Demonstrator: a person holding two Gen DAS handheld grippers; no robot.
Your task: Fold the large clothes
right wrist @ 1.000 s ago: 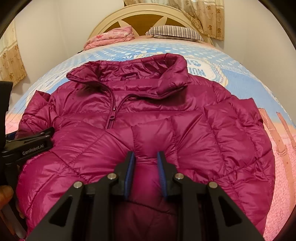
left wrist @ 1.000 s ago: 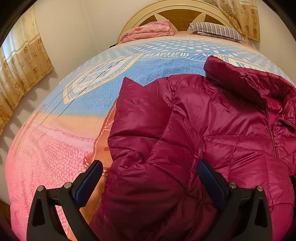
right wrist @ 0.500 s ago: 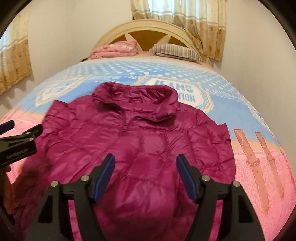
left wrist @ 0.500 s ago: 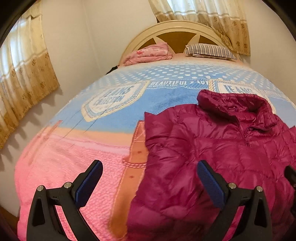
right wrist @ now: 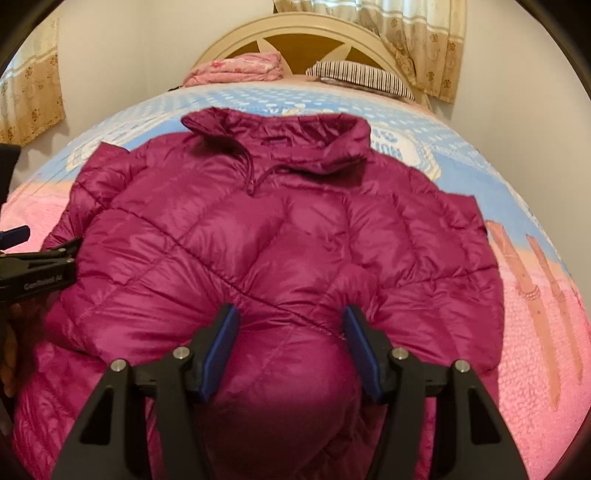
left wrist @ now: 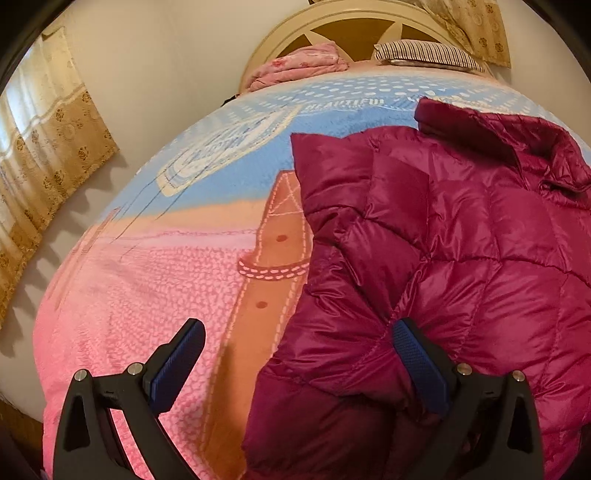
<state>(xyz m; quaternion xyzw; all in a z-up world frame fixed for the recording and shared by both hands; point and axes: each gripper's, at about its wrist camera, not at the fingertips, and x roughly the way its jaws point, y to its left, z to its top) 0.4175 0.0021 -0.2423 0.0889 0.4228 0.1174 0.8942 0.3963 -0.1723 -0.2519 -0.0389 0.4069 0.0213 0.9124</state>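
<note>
A magenta quilted puffer jacket (right wrist: 295,236) lies front up on the bed, collar toward the headboard, sleeves folded in. In the left wrist view the jacket (left wrist: 461,240) fills the right half. My left gripper (left wrist: 299,354) is open, low over the jacket's left edge; its right finger presses into the fabric, its left finger is over the bedspread. My right gripper (right wrist: 290,343) is open, its fingers astride a puffed fold at the jacket's lower middle. The left gripper also shows at the left edge of the right wrist view (right wrist: 22,251).
The bed carries a pink and blue printed bedspread (left wrist: 147,280). A folded pink blanket (right wrist: 236,68) and a striped pillow (right wrist: 362,75) lie by the cream headboard (right wrist: 295,33). Curtains (left wrist: 40,155) hang on the left wall; walls flank both bed sides.
The right gripper opened and let go of the jacket fold one second ago. Both grippers lifted away, then came back down close to the jacket. The left gripper stayed open.
</note>
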